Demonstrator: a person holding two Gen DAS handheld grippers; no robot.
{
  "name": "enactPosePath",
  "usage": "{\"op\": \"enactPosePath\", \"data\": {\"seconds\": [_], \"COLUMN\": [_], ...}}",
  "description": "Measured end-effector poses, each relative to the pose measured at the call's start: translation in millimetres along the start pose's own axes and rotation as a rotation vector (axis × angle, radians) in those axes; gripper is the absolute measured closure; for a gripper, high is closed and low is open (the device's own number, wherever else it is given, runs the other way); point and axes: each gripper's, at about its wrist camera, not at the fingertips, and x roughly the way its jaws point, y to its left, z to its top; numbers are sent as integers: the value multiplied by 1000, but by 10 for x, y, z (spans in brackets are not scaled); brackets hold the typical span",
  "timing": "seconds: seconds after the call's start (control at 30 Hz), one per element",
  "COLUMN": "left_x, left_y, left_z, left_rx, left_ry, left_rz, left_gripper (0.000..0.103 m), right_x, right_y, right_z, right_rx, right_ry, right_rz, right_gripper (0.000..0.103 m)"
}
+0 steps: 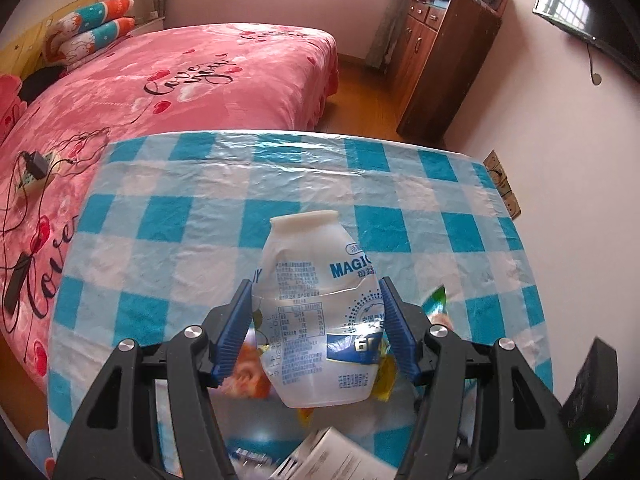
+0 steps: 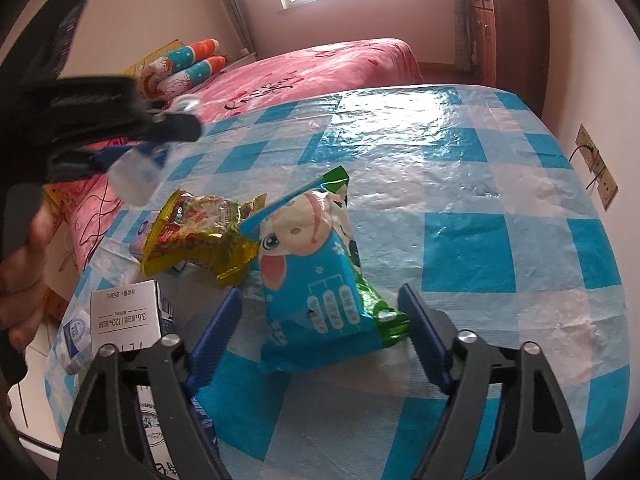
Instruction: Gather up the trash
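One crumpled white plastic bottle [image 1: 320, 312] is held off the table, pinched at its middle between the two blue finger pads [image 1: 236, 332] of the left gripper [image 1: 316, 308]; its body is dented and its cap end points away from the camera. In the right wrist view the same gripper is seen blurred at the upper left with the bottle at its tip. The right gripper [image 2: 320, 312] is spread wide, nothing being clamped; one blue-and-green snack bag [image 2: 320, 280] printed with a cartoon animal lies between its two fingers, though contact with either finger cannot be told. Just beside that bag, on its left, one yellow crinkled wrapper [image 2: 200, 236] rests on the table, touching it. One small white carton [image 2: 128, 316] stands near the table's left edge, close to the left finger of the right gripper. Four pieces of trash are thus counted: one bottle, two wrappers, one carton. All is set over a table covered with a blue-and-white checked cloth [image 2: 480, 208]. Behind it a bed with one pink cover [image 1: 192, 80] and two rolled pillows [image 1: 96, 28] is seen.
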Motion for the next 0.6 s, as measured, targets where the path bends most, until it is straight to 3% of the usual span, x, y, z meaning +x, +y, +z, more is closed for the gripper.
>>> {"op": "enactPosePath", "data": {"seconds": [0.2, 0.6], "left_x": [-166, -445], "left_y": [187, 513], "left_z": [-205, -610], "left_rx": [-15, -36], "left_ry": [-6, -26], "left_rz": [-3, 13], "left_gripper": [40, 40], "right_x": [-1, -47], "right_y": [-34, -66], "right_z": [3, -30], "right_rx": [7, 10], "right_ry": [-3, -12], "right_rz": [-4, 25], "right_gripper": [38, 49]}}
